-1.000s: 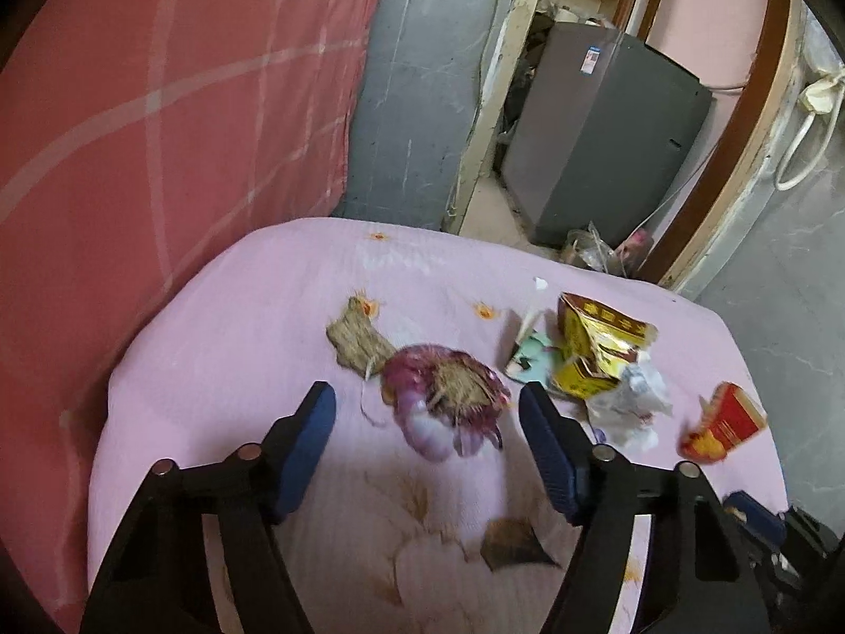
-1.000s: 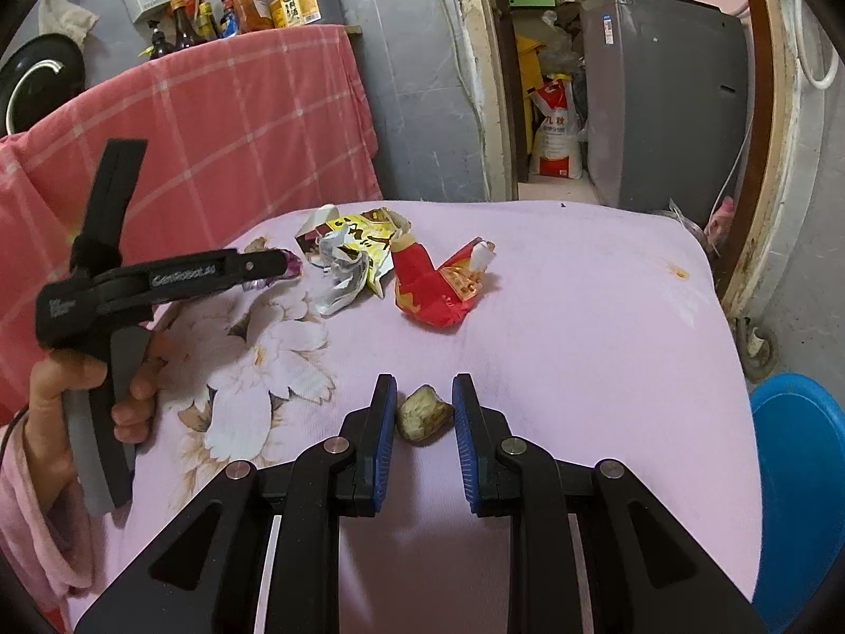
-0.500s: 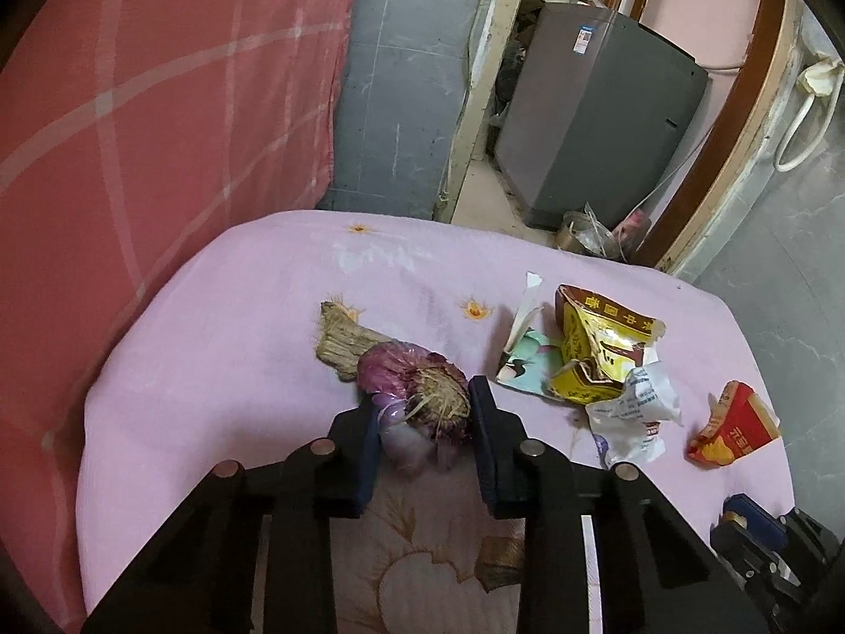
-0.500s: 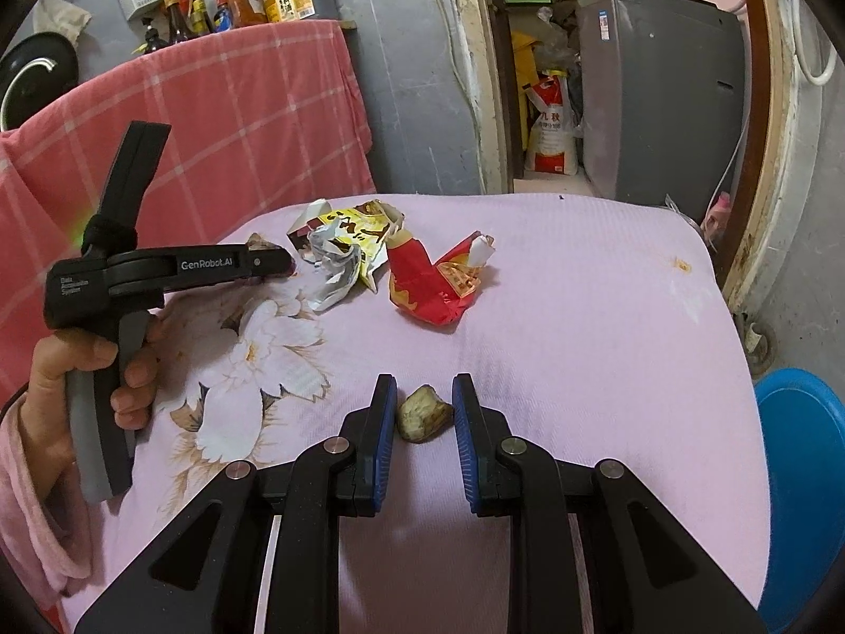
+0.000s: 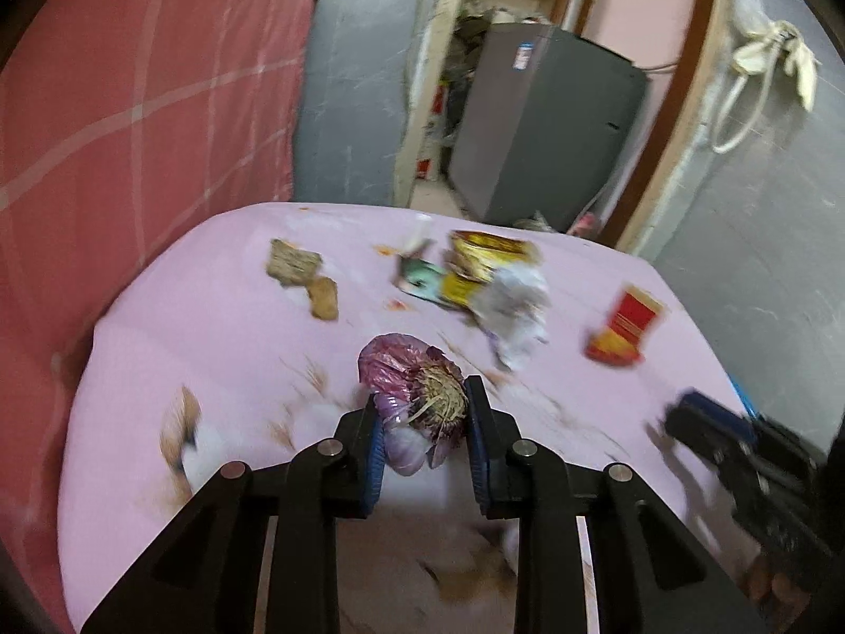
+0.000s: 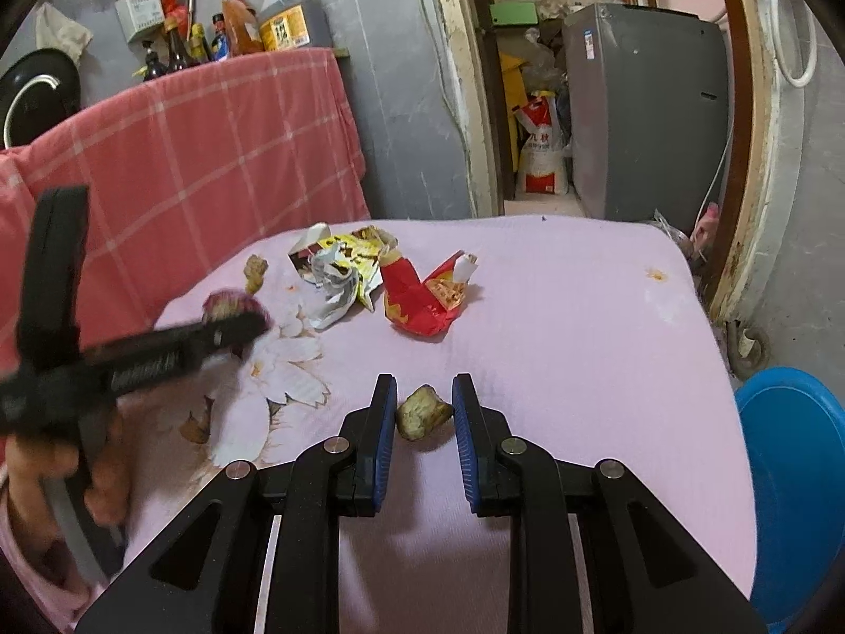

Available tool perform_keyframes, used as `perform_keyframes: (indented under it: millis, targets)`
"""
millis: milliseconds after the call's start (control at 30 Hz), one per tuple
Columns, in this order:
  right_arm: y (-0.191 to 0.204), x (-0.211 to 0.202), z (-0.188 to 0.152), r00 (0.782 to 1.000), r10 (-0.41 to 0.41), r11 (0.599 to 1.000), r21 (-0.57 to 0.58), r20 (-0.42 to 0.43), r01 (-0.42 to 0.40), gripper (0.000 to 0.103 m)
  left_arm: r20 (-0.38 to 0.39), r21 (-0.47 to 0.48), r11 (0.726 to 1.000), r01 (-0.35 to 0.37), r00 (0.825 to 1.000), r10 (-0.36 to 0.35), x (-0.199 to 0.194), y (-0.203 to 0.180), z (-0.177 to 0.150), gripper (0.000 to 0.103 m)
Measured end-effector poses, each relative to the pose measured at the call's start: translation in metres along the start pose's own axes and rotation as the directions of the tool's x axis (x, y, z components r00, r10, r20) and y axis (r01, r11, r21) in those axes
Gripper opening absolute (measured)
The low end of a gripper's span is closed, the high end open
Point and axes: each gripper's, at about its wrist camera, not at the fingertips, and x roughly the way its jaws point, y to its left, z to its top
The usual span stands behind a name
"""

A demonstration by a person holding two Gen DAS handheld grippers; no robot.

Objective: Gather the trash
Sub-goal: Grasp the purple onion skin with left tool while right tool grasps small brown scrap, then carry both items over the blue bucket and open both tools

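Clamping purple onion scrap (image 5: pixel 417 401): left tool (image 5: pixel 422 422) | right tool (image 6: pixel 424 417): pinching brown lump (image 6: pixel 422 412)

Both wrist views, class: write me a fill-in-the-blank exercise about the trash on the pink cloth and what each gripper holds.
1. The left gripper has its jaws closed on a purple ____.
2. The right gripper holds a small brown scrap above the ____ tablecloth.
3. The crumpled red wrapper lies to the ____ of the yellow wrapper in the right wrist view.
4. Beside the table's right edge stands a ____ bin.

Missing words: onion; pink; right; blue
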Motion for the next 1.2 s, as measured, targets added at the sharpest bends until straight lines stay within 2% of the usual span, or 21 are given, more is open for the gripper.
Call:
perform_keyframes:
  millis: [167,300,467,600,733,800,867,933,1033,1200]
  targets:
    - [-0.002,-0.023,-0.003,0.997,-0.008,1.0,0.009,0.076,0.008,0.02,0.046,0.044,0.998,0.053,0.997,-0.055,-0.02,-0.026,-0.015,0.022]
    - [-0.008,-0.045,-0.005,0.989,-0.033,0.999,0.023,0.142,0.03,0.02,0.114,0.101,0.992,0.077,0.989,-0.089,-0.033,-0.054,-0.02,0.022]
    - [-0.025,-0.082,-0.003,0.965,-0.105,0.994,0.034,0.24,0.099,0.02,0.209,0.153,0.982,0.114,0.967,-0.145,-0.046,-0.091,-0.015,0.022]
    - [-0.047,-0.118,-0.002,0.925,-0.191,0.982,0.062,0.329,0.18,0.02,0.272,0.186,0.97,0.158,0.94,-0.205,-0.05,-0.122,-0.009,0.022]
    - [-0.073,-0.152,-0.003,0.871,-0.287,0.957,0.094,0.399,0.273,0.02,0.338,0.243,0.948,0.206,0.898,-0.282,-0.051,-0.169,-0.007,0.022]
    - [-0.089,-0.167,-0.005,0.837,-0.346,0.938,0.123,0.423,0.325,0.02,0.357,0.268,0.935,0.233,0.877,-0.321,-0.05,-0.193,-0.007,0.022]
    - [-0.105,-0.179,-0.009,0.813,-0.39,0.92,0.152,0.432,0.361,0.02,0.36,0.291,0.92,0.264,0.86,-0.361,-0.045,-0.218,-0.007,0.023]
    - [-0.123,-0.189,-0.014,0.789,-0.436,0.9,0.187,0.432,0.395,0.02,0.345,0.305,0.907,0.289,0.854,-0.389,-0.038,-0.236,-0.007,0.023]
    - [-0.15,-0.199,-0.025,0.768,-0.49,0.872,0.237,0.413,0.429,0.02,0.315,0.321,0.892,0.32,0.852,-0.418,-0.023,-0.266,-0.007,0.023]
    - [-0.182,-0.205,-0.044,0.759,-0.539,0.841,0.295,0.367,0.454,0.02,0.257,0.322,0.876,0.359,0.858,-0.446,0.003,-0.304,-0.011,0.023]
